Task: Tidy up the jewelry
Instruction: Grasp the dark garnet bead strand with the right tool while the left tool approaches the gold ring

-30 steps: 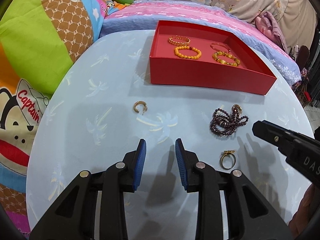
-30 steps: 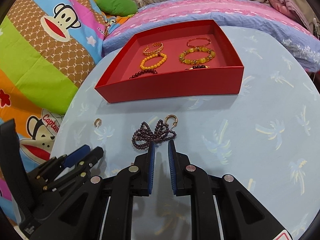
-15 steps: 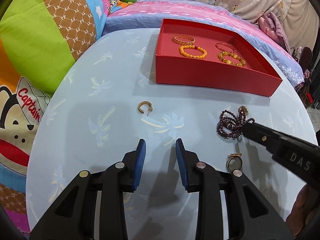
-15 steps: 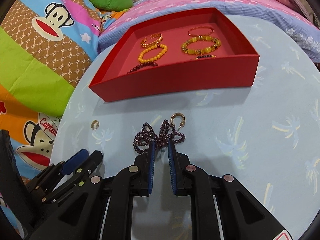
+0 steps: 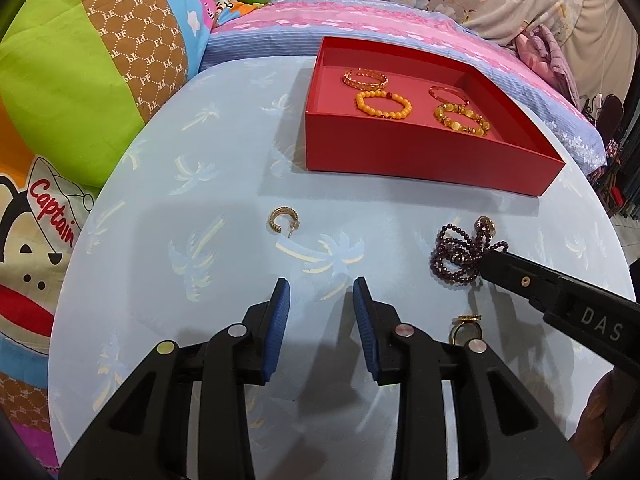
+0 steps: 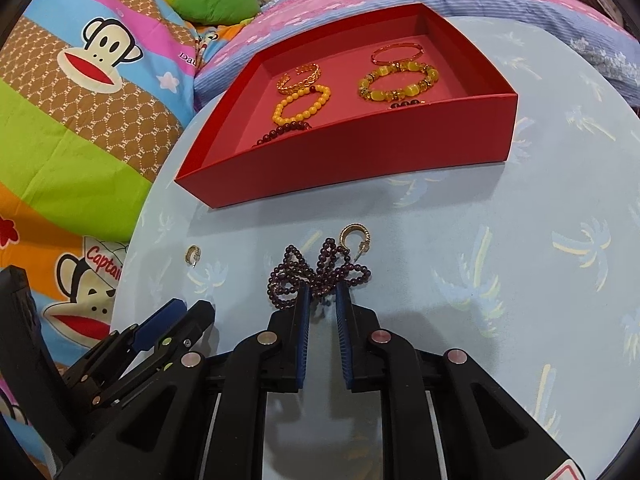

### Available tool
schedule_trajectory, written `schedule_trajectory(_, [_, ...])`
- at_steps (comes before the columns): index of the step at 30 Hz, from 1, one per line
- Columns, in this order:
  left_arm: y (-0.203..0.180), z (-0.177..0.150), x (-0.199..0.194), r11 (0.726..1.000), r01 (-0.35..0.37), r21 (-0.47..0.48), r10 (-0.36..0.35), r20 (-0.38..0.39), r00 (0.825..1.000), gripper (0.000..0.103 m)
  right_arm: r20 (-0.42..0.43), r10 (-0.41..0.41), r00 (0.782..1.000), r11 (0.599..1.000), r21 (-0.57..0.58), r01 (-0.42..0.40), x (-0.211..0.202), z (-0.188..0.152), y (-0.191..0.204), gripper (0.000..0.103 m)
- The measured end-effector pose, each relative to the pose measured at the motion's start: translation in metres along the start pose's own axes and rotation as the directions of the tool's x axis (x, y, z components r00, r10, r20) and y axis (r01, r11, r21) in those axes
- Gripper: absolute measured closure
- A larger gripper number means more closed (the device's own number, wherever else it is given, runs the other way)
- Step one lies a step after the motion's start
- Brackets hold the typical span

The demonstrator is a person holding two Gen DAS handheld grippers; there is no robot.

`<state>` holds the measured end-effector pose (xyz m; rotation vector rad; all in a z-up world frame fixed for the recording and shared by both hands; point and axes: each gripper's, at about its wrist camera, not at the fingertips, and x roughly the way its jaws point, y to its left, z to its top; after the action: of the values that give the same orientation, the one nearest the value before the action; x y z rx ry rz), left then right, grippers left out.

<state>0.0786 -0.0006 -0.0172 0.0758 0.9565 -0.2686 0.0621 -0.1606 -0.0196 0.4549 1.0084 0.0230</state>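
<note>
A dark purple bead string (image 6: 316, 270) lies bunched on the pale blue table (image 6: 500, 280), also in the left wrist view (image 5: 460, 256). My right gripper (image 6: 320, 292) is narrowly open, its fingertips either side of the near part of the string. A gold hoop earring (image 6: 354, 236) touches the string's far end. My left gripper (image 5: 320, 288) is open and empty above the table. A second gold earring (image 5: 282, 219) lies ahead of it. A gold ring (image 5: 464, 330) lies near its right finger. The red box (image 5: 420, 160) holds several bracelets.
Bright cartoon bedding (image 5: 80, 80) rises along the table's left edge. A pink and blue striped quilt (image 5: 360, 28) lies behind the box. The table edge curves away on the right (image 5: 608, 240).
My right gripper has moved forward until its fingertips straddle the bead string. My left gripper has moved a little forward, still open.
</note>
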Motion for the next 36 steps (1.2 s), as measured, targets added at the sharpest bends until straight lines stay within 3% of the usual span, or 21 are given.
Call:
schedule_trajectory(3, [-0.001,0.001,0.0,1.0,0.001,0.001,-0.001,0.0,1.0,0.071,0.003,-0.001,1.0,1.0,0.002,0.001,0.001,0.0,0.0,0.089])
schedule_trajectory(7, [-0.001,0.001,0.0,1.0,0.004,0.002,-0.004,-0.002,1.0,0.071,0.008,-0.003,1.0,1.0,0.002,0.003,0.002,0.0,-0.002,0.099])
schedule_trajectory(22, [-0.013,-0.002,-0.001,0.999,0.045,0.007,-0.045,-0.011,0.999,0.071,0.009,-0.049,0.999,0.999,0.012,0.049,-0.02,-0.02,-0.026,0.099])
schedule_trajectory(31, [-0.026,-0.005,-0.006,0.996,0.082,0.028,-0.081,-0.02,0.997,0.065,0.017,-0.027,1.0,0.999,0.045,0.026,-0.023,-0.018,-0.024,0.089])
schedule_trajectory(36, [-0.026,-0.005,-0.005,0.996,0.081,0.026,-0.08,-0.025,0.996,0.065,0.044,-0.014,0.999,0.998,0.062,0.011,-0.03,-0.015,-0.025,0.076])
